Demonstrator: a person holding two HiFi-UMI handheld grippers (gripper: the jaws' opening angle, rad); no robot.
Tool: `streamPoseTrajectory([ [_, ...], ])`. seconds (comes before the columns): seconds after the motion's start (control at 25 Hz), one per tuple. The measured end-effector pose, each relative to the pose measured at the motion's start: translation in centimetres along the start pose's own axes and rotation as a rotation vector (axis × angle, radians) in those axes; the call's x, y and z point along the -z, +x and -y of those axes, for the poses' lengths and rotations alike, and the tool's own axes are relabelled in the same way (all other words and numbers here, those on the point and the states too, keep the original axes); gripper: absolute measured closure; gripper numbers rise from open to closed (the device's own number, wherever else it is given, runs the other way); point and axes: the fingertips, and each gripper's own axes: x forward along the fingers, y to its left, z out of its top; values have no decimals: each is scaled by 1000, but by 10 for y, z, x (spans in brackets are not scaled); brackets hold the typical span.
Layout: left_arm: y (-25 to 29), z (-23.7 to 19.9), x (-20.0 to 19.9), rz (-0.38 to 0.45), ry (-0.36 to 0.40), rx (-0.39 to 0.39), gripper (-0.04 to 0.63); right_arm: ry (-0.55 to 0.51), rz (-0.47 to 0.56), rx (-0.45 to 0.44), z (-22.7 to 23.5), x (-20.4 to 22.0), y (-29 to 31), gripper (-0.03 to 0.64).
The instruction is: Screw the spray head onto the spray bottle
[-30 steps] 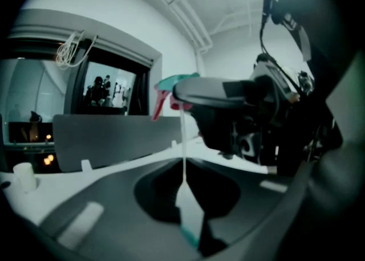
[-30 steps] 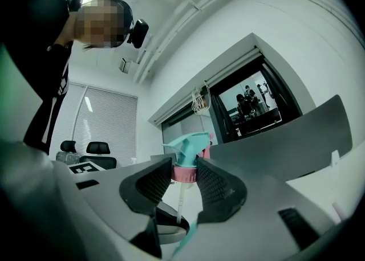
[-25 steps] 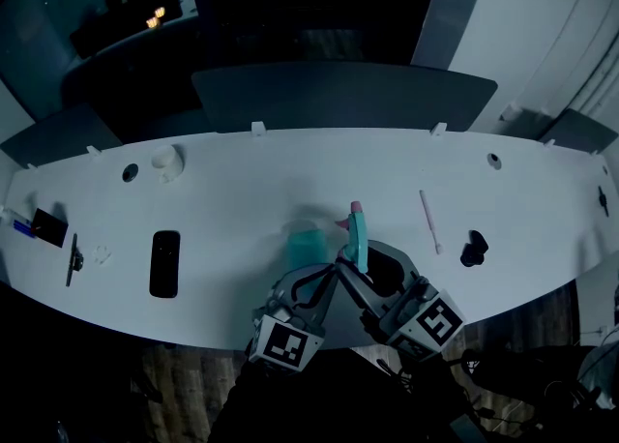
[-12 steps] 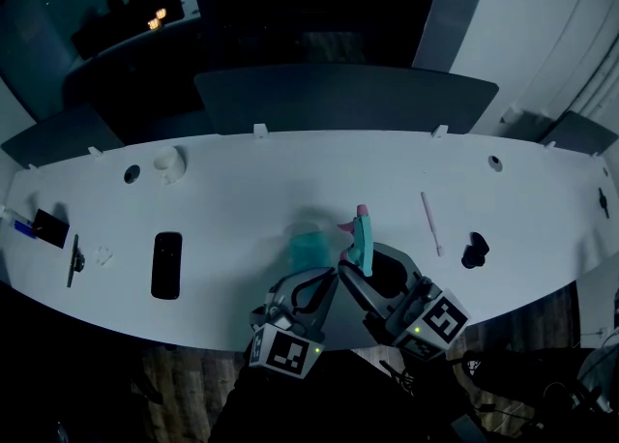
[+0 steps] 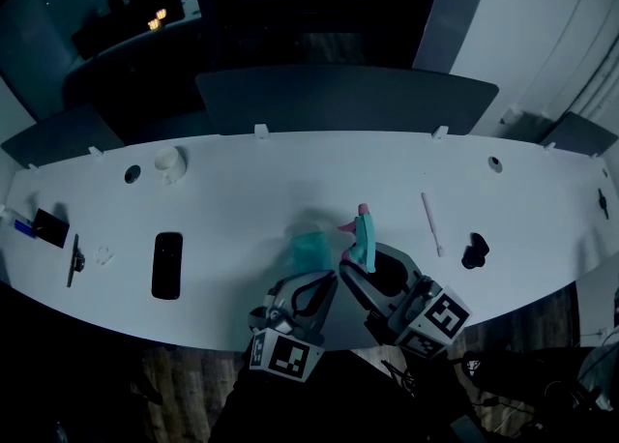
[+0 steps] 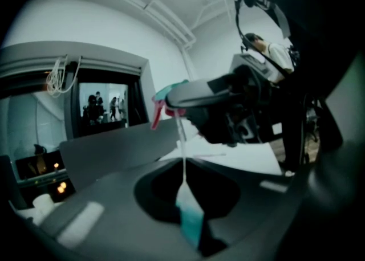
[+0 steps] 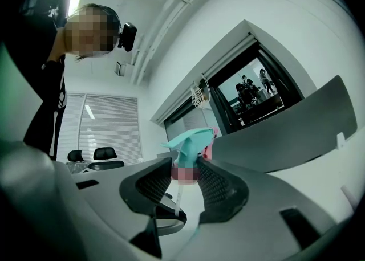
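The spray head [image 7: 191, 141] stands upright, its dip tube running down toward 6 o'clock to the spray bottle [image 5: 309, 246], which lies at its 9 o'clock in the head view. Your right gripper [image 7: 185, 174] has its fingers clamped on the head's collar. Your left gripper [image 6: 189, 217] has its fingers together on the bottle. Both are held over the near edge of the white counter [image 5: 242, 199], in a dim room.

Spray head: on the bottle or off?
Off. The right tool holds the spray head, and its dip tube shows bare between head and spray bottle, which the left tool grips.
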Motion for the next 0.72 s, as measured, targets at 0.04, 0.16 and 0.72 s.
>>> streamPoseTrajectory([
  [0.04, -1, 0, 0, 0, 8, 0, 582, 10, 0, -1, 0, 1, 0, 495],
  [0.16, -2, 1, 3, -6, 17, -6, 582, 15, -21, -13, -2, 5, 1, 495],
  [0.72, -3, -14, 4, 32, -126, -57, 573, -71, -110, -54, -17, 13, 4, 494],
])
